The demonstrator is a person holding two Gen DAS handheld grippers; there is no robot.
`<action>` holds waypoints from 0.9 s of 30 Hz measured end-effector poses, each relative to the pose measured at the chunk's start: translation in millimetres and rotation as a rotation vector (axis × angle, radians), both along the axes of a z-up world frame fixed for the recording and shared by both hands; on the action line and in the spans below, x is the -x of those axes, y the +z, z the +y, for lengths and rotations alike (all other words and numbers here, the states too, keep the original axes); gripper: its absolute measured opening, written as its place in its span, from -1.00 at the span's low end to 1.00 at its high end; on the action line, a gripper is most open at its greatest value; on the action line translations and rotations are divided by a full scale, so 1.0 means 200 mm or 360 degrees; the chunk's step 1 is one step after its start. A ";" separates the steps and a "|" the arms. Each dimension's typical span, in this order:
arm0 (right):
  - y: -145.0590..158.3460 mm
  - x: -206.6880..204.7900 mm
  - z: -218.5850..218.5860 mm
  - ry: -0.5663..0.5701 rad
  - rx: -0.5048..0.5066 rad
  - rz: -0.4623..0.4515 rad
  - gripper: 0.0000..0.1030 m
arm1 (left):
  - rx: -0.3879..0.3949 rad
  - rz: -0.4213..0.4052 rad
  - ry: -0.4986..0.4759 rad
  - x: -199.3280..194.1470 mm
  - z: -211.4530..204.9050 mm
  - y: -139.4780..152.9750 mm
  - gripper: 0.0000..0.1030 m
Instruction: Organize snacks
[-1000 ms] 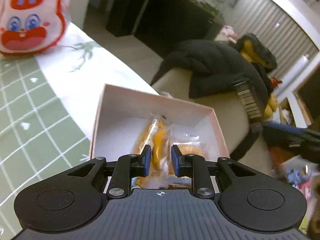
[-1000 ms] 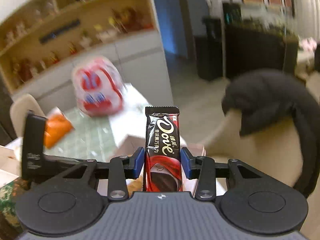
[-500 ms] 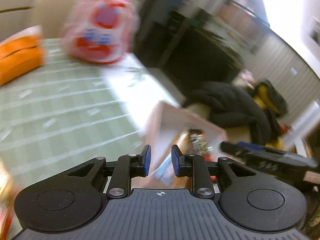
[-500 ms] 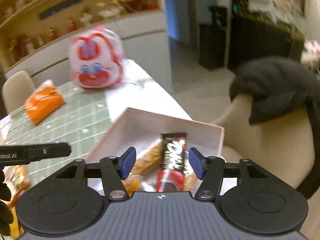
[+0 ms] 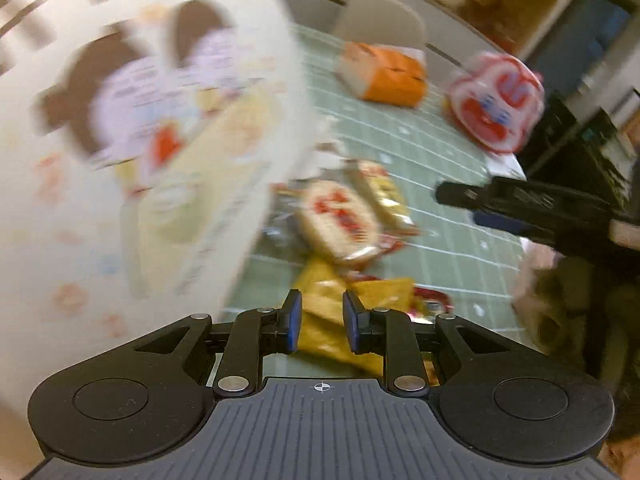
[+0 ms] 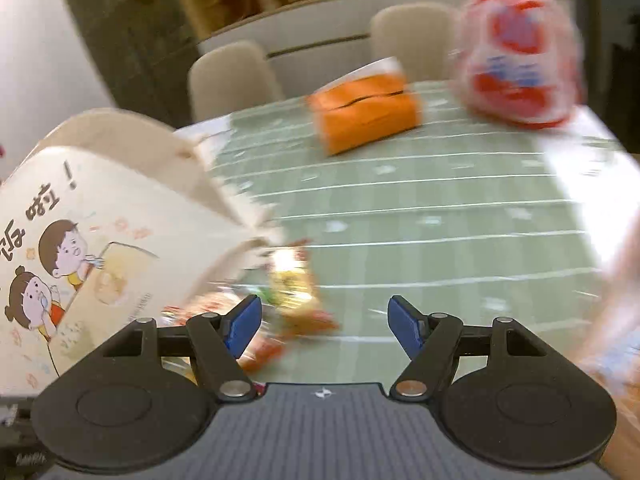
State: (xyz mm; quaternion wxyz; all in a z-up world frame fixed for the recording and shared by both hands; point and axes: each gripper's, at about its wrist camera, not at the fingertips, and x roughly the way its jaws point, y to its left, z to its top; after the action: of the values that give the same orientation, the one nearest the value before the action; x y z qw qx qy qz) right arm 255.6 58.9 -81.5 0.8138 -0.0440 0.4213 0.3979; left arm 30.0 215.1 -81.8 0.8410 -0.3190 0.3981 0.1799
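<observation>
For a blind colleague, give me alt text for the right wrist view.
An empty, opening hand-held gripper hovers over a green checked tablecloth, with snack packets spilling beside a cartoon-printed bag on the left.

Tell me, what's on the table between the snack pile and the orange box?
Nothing: bare green cloth lies between the snack pile and orange box, seen in the right wrist view.

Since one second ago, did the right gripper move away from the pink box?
Yes. The right gripper, jaws opening and empty, has swung away from the box toward the cartoon paper bag, facing the orange tissue pack.
</observation>
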 end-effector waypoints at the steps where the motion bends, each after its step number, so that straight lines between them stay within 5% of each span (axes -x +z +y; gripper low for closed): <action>1: -0.03 -0.01 0.08 0.0027 0.0008 0.0018 0.37 | 0.0020 0.0004 0.0023 0.02 0.03 -0.02 -0.50; 6: -0.19 -0.08 0.42 0.0068 0.0175 0.0012 0.36 | 0.0128 0.0003 0.0004 0.05 0.08 -0.10 -0.50; 11: -0.28 -0.09 0.45 0.0161 0.0238 0.0052 -0.24 | 0.0158 -0.0012 -0.0015 -0.05 0.09 -0.16 -0.50; 17: -0.27 0.05 0.14 0.0222 0.0238 0.0151 -0.31 | 0.0166 0.0006 -0.0110 -0.15 0.04 -0.18 -0.47; 21: -0.25 0.15 -0.14 0.0129 0.0178 0.0208 -0.31 | 0.0181 0.0046 -0.0365 -0.22 -0.09 -0.15 -0.46; 27: -0.22 0.24 -0.48 -0.0164 0.0293 -0.0045 -0.24 | 0.0154 0.0106 -0.0579 -0.20 -0.28 -0.11 -0.46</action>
State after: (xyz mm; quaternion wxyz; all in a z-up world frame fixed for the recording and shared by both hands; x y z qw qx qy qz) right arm 207.6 -37.7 -125.3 0.8316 -0.1023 0.4461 0.3145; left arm 69.0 159.2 -104.7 0.8297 -0.2758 0.4851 0.0160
